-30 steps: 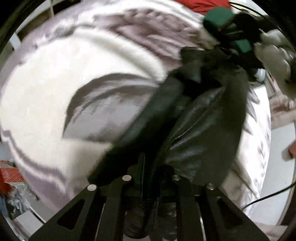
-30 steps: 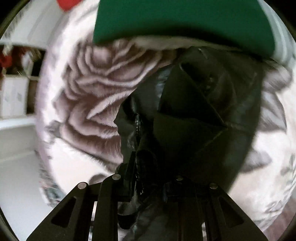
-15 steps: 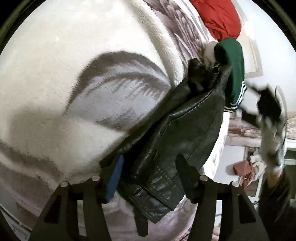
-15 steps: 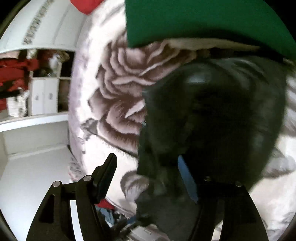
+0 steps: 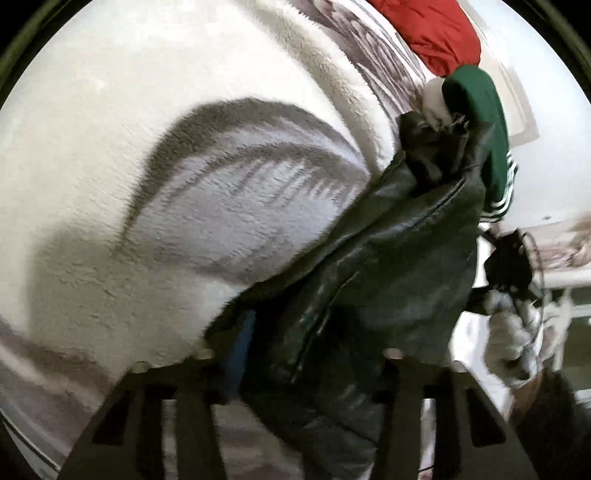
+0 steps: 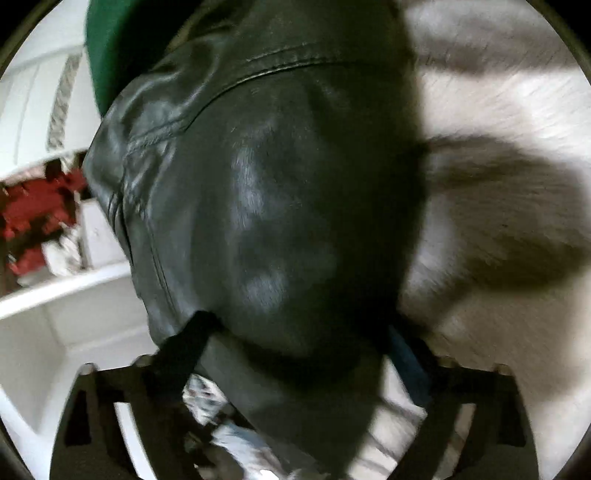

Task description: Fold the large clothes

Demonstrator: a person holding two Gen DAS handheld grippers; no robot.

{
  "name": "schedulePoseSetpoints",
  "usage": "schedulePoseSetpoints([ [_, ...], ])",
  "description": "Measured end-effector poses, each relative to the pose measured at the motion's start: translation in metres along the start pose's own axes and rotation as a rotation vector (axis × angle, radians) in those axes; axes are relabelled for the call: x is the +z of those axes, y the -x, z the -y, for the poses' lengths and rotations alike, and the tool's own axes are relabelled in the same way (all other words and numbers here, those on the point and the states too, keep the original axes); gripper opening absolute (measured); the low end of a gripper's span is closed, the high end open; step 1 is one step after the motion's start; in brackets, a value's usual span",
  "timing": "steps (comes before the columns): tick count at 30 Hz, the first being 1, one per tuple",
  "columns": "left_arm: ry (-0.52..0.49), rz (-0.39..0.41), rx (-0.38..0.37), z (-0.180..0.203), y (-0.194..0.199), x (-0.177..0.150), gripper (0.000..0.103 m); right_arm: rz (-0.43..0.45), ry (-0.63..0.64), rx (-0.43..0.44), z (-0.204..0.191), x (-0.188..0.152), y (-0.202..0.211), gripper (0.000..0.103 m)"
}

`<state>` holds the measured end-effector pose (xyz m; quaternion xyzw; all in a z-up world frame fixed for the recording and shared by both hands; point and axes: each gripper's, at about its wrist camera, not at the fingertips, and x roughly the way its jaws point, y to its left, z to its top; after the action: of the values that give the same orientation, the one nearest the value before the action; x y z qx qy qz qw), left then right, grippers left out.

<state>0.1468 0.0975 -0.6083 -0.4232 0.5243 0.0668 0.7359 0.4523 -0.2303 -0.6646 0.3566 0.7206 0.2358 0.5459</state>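
My left claw (image 5: pixel 314 354) is closing around the one black leather jacket (image 5: pixel 388 266), which hides my opening right claw's (image 6: pixel 295 350) fingertips.

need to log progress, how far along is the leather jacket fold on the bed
Done: the black leather jacket lies bunched in a narrow heap on the fleece blanket, beside a green garment.

In hand: the left gripper is closing with the jacket's hem between its fingers; the right gripper is opening, jacket bulging between.

Left: no flat, squared fold shows yet. The red garment waits.
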Motion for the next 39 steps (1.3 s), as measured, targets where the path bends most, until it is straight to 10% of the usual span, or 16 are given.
schedulePoseSetpoints([
  [14,-0.003,0.046,-0.051,-0.007,0.024,-0.003,0.017,0.056,0.093,0.074,0.008,0.014,0.006,0.098],
  [18,0.027,0.047,-0.085,-0.012,0.036,0.000,0.016,0.094,0.080,0.062,-0.011,-0.001,-0.003,0.051],
  [22,0.002,0.031,-0.081,-0.008,0.046,0.002,0.016,0.142,-0.009,0.105,-0.022,-0.043,0.025,0.032],
  [30,-0.073,-0.133,-0.050,-0.005,0.040,-0.004,0.025,0.173,-0.275,0.052,0.032,-0.200,0.076,0.037],
  [34,-0.062,-0.169,-0.041,0.004,0.036,-0.006,0.035,0.120,-0.475,0.017,0.082,-0.224,0.082,0.055],
  [39,-0.025,-0.063,0.040,0.000,0.062,-0.009,0.070,0.102,-0.387,-0.173,0.056,-0.220,0.120,0.064],
])
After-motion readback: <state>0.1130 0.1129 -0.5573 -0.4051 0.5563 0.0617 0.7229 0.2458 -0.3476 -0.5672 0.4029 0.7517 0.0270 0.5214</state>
